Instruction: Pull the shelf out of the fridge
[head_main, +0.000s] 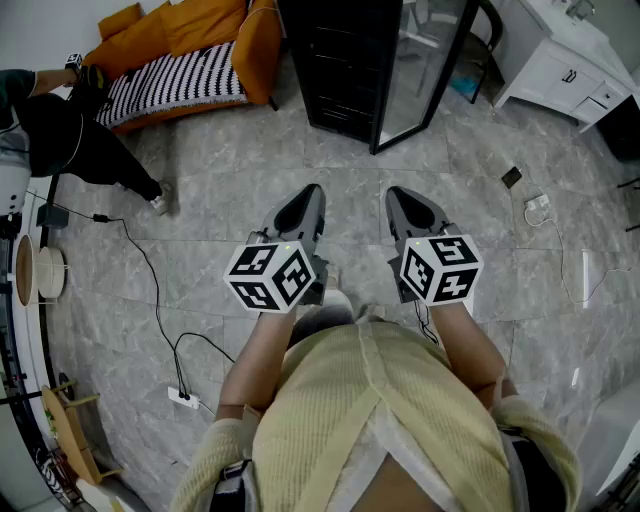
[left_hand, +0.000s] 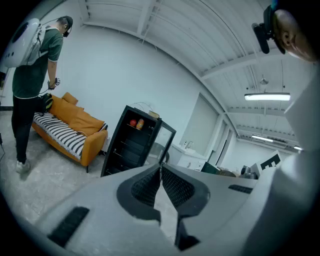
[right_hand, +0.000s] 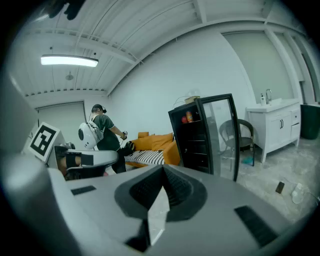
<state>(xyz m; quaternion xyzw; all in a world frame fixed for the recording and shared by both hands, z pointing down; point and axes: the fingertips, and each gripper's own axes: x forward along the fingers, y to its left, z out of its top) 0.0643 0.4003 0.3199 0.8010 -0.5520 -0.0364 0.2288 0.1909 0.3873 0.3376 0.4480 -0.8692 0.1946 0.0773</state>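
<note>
A tall black fridge (head_main: 345, 70) stands on the far side of the tiled floor, its glass door (head_main: 430, 70) swung open to the right. Dark shelves (right_hand: 194, 142) show inside it, with red and orange items (left_hand: 136, 123) on the top one. Both grippers are held side by side over the floor, well short of the fridge and pointing toward it. My left gripper (head_main: 314, 192) is shut with nothing in it, and the right gripper (head_main: 396, 194) is also shut and empty. In the gripper views the jaws meet tip to tip, the left gripper (left_hand: 160, 167) and the right gripper (right_hand: 162, 170).
An orange sofa (head_main: 185, 60) with a striped cushion sits left of the fridge, and another person (head_main: 60, 130) stands by it. A cable and power strip (head_main: 183, 396) lie on the floor at left. A white cabinet (head_main: 560, 60) and a chair (right_hand: 240, 135) are at right.
</note>
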